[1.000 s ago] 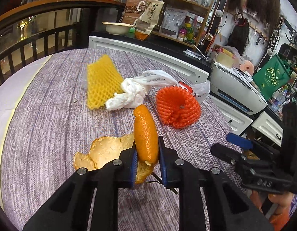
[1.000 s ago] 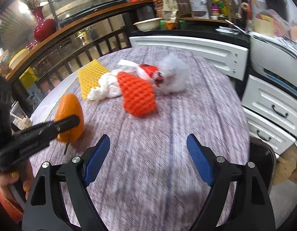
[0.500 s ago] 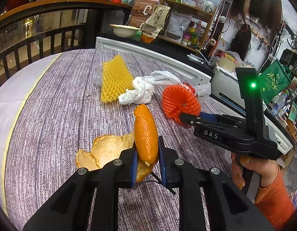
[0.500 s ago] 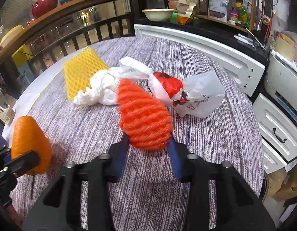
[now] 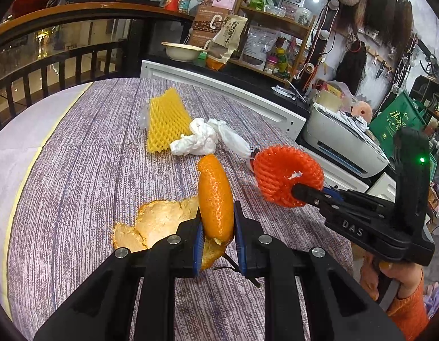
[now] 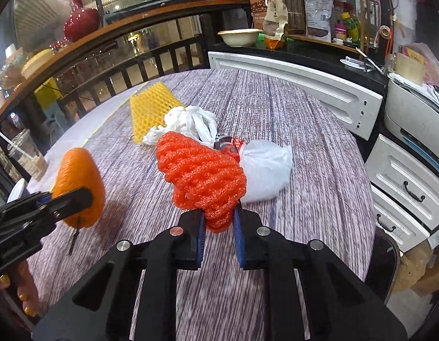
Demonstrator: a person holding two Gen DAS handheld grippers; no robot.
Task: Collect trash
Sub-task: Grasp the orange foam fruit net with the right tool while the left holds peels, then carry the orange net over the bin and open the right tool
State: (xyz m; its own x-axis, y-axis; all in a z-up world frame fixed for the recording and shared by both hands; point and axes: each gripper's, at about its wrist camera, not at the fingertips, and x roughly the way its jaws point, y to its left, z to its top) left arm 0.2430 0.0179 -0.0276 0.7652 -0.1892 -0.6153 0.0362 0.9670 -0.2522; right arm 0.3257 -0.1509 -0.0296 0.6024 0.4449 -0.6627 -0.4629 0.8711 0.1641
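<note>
My left claw (image 5: 216, 237) is clamped on a curled strip of bright orange citrus peel (image 5: 215, 196), pinched low down so most of it stands up past the pads and clear of the purple-grey streaked bench (image 5: 77, 170); a flat, pale piece of peel (image 5: 157, 221) shows just to the left of that claw, though I cannot tell whether it is joined to the strip or lying loose. My right claw (image 6: 218, 228) has just been closing and now squeezes the near end of a red-orange foam fruit net (image 6: 201, 179) — the soft mesh gives under the pads, which I judge is why the grip sits so narrow. Ahead of this claw, beyond the net, lie a crumpled white plastic bag (image 6: 265, 167), a wad of white tissue (image 6: 176, 125) and a flat yellow foam net (image 6: 151, 108), all apart from both claws and not yet gathered. One piece in each claw lets me carry two away together, I reckon.
</note>
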